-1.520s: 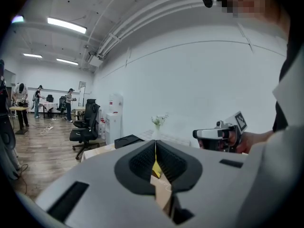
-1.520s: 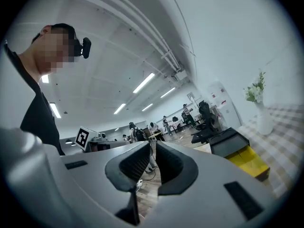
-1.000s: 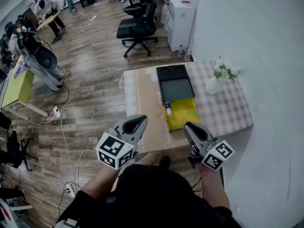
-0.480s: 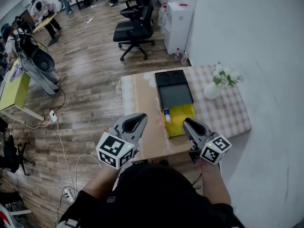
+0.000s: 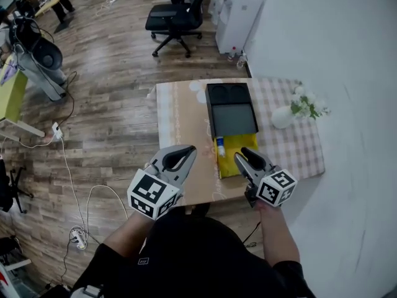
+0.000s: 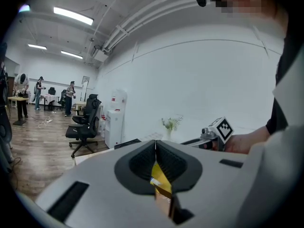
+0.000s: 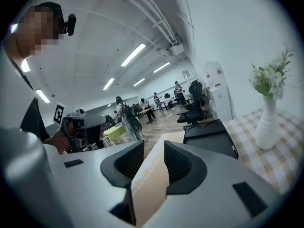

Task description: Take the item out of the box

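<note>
A black box point(image 5: 231, 113) lies open on the table point(image 5: 183, 123), with a yellow inside point(image 5: 243, 145) at its near end. A small white bottle point(image 5: 219, 146) with a blue cap lies along the yellow part's left edge. My right gripper point(image 5: 243, 155) hovers over the near end of the yellow part; its jaws are opening, with nothing between them. In the right gripper view point(image 7: 153, 152) only the table's brown cloth shows through the gap, and the box point(image 7: 209, 135) lies ahead. My left gripper point(image 5: 186, 152) is shut and empty, left of the box above the near edge.
A white vase of flowers point(image 5: 284, 117) stands on the checked cloth right of the box. A white wall runs along the right. Beyond the table are an office chair point(image 5: 175, 14) and a white cabinet point(image 5: 239, 14). Cables point(image 5: 68, 166) lie on the wooden floor at left.
Both grippers have come forward to the table's near edge. The right one now reaches over the box's yellow end. The view has shifted closer to the table.
</note>
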Demonstrator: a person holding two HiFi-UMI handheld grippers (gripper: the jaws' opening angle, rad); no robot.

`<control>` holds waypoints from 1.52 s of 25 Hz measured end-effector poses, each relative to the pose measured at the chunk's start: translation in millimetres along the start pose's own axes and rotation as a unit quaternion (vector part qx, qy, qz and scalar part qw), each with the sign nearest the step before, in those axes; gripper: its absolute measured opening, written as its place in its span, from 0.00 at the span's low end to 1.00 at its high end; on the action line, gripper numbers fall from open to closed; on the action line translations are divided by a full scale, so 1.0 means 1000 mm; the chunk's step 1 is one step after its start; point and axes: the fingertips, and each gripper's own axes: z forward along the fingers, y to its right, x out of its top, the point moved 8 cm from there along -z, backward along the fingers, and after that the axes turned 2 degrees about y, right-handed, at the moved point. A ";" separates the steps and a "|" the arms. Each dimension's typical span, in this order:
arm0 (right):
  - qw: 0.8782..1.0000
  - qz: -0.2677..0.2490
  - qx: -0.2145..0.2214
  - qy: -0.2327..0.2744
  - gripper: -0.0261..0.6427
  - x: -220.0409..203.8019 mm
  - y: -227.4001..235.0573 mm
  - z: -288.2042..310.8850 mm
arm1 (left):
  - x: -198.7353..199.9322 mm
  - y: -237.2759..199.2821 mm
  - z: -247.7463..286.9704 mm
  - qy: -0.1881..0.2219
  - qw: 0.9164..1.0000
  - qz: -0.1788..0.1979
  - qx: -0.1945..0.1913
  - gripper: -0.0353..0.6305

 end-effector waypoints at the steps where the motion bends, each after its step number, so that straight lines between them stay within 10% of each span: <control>1: 1.000 0.002 -0.003 -0.010 0.21 -0.003 0.005 0.006 | -0.003 -0.003 0.001 -0.003 1.000 -0.004 0.000 0.08; 38: 0.954 0.061 -0.075 -0.285 0.22 -0.124 0.118 0.130 | -0.064 -0.057 -0.009 -0.054 0.995 -0.073 0.044 0.08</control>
